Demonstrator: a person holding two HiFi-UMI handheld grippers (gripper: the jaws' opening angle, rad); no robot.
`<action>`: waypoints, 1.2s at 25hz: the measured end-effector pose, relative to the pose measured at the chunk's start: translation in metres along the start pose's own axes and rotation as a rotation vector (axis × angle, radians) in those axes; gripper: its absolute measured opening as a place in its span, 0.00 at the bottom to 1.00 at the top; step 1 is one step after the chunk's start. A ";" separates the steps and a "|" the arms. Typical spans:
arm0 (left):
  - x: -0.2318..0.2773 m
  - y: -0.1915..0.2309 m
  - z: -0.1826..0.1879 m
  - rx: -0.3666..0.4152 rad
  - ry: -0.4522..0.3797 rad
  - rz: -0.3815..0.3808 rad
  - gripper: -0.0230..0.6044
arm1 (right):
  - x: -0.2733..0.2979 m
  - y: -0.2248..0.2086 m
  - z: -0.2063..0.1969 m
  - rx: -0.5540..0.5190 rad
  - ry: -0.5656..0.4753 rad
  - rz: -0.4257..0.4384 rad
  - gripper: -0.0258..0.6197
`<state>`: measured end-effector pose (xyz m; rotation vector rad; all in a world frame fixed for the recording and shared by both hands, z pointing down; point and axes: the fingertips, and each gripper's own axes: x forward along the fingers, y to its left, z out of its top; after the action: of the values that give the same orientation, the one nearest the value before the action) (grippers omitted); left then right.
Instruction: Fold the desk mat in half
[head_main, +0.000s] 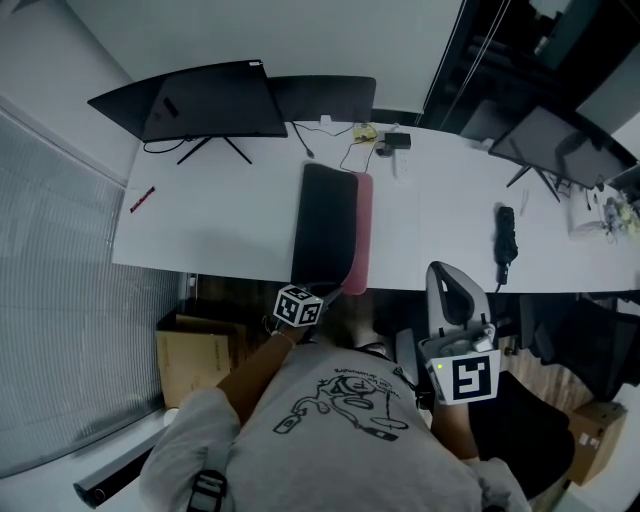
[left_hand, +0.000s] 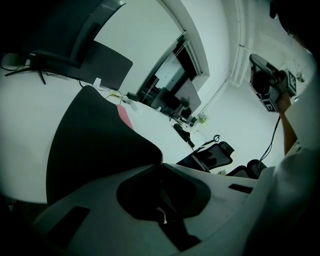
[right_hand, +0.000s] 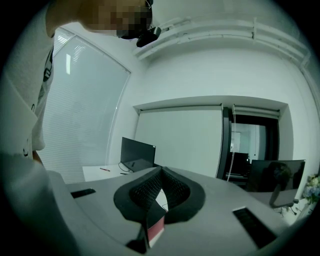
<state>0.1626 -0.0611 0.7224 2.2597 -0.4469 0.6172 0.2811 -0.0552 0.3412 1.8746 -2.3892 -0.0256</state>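
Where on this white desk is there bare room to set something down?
Bare: between the red pen and the folded black-and-pink desk mat, and between mat and black folded umbrella. Crowded: tangled cables behind the mat.

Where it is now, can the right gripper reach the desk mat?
Likely yes: the right gripper hovers just off the desk, the desk mat lies close to its left, nothing between.

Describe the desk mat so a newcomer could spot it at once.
On the long white desk, right of the big black monitor, lies the desk mat: a dark strip running front to back. Only it shows a pink edge.
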 end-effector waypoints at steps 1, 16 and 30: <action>0.002 -0.001 0.000 0.002 0.002 -0.002 0.09 | -0.001 -0.001 0.000 0.001 0.001 -0.003 0.05; 0.024 -0.016 -0.002 0.024 0.036 -0.030 0.09 | -0.021 -0.018 -0.002 -0.001 0.004 -0.049 0.05; 0.047 -0.016 -0.011 0.044 0.109 -0.031 0.09 | -0.038 -0.025 -0.007 -0.001 0.031 -0.104 0.05</action>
<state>0.2062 -0.0489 0.7461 2.2572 -0.3464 0.7368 0.3154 -0.0240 0.3433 1.9826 -2.2694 -0.0057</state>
